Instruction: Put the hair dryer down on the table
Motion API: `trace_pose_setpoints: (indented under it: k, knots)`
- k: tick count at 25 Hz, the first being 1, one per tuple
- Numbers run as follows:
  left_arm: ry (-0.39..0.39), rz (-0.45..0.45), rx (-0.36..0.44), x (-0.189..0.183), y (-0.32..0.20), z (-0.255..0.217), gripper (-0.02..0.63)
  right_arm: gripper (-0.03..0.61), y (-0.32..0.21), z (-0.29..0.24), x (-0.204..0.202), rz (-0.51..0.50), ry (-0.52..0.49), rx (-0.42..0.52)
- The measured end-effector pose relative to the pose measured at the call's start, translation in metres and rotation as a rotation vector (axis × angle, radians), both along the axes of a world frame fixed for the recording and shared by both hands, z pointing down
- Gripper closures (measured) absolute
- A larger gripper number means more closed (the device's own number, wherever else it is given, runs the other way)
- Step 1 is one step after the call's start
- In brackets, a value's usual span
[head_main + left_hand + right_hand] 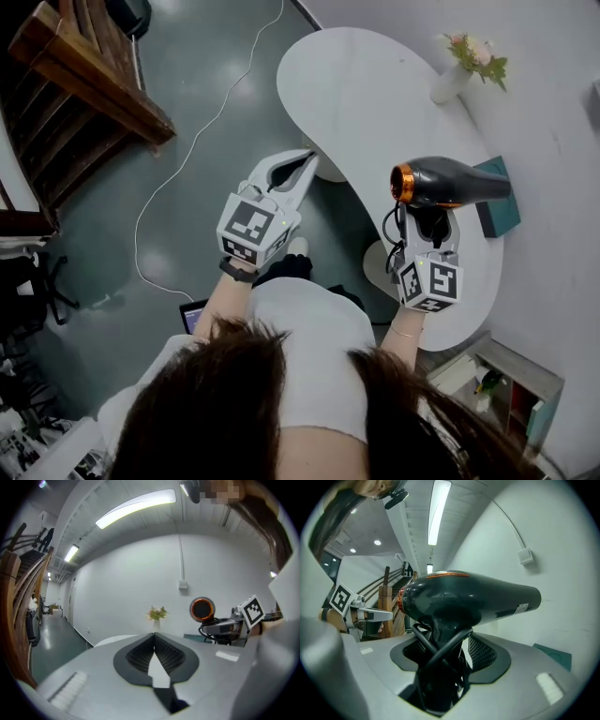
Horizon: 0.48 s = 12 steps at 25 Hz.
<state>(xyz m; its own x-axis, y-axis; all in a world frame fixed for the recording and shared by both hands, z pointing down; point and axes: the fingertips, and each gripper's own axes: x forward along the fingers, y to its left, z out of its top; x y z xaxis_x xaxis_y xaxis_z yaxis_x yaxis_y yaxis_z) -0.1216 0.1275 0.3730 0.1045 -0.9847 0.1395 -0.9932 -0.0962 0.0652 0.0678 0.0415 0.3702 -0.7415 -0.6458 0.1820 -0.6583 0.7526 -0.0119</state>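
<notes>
The hair dryer [459, 178] is dark grey with an orange ring at its back end; its black cord is looped round the handle. It hangs level above the white table's [366, 84] near right part. My right gripper [430, 230] is shut on its handle from below, and in the right gripper view the hair dryer's body [473, 597] stands just above the right gripper's jaws [450, 651]. My left gripper [307, 161] hovers over the floor at the table's left edge, tips together, holding nothing. In the left gripper view the left gripper [153, 637] points at the table, with the hair dryer [202, 609] to the right.
A white vase with flowers [461, 67] stands at the table's far end by the wall. A teal box [500, 204] lies on the table beside the dryer's nozzle. A wooden staircase [89, 84] rises at upper left, a thin cable [178, 169] crosses the floor, and a low shelf [506, 384] sits at lower right.
</notes>
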Motion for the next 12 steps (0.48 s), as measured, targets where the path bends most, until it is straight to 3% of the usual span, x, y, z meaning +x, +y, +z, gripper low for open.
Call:
trace_pose_setpoints:
  k: [12]
  knots:
    - [0.029,0.068,-0.040,-0.018,-0.025,0.024,0.554,0.324,-0.017,0.017,-0.001,0.096,0.037,-0.040]
